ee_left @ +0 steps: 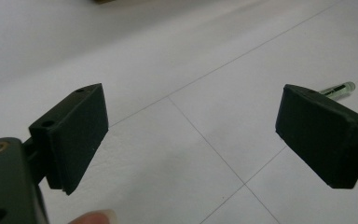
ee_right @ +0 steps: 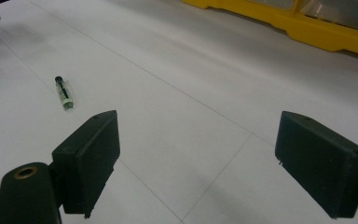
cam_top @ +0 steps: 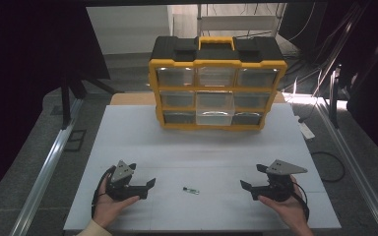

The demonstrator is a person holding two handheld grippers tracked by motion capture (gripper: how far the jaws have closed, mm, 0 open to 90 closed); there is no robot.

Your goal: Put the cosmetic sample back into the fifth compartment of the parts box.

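A small vial (cam_top: pixel 190 190) is seen lying flat on the white table (cam_top: pixel 202 142), between the two grippers and apart from both. It is a slim, clear cylinder with a green tint, a dark printed band and a black cap at one end; in the right gripper view the vial (ee_right: pixel 65 93) lies at about 10 o'clock from the jaws.

The left gripper (cam_top: pixel 145 189) is held at 9 o'clock from the vial, its jaws spread wide and nothing gripped. The right gripper (cam_top: pixel 249 191) is held at 3 o'clock, likewise released. The jaws are matte black blocks with flat pads.

At 12 o'clock, far back, a yellow-and-black plastic organizer (cam_top: pixel 216 83) is set, its clear drawers arranged in three rows, the middle drawer (cam_top: pixel 215 109) pulled out.
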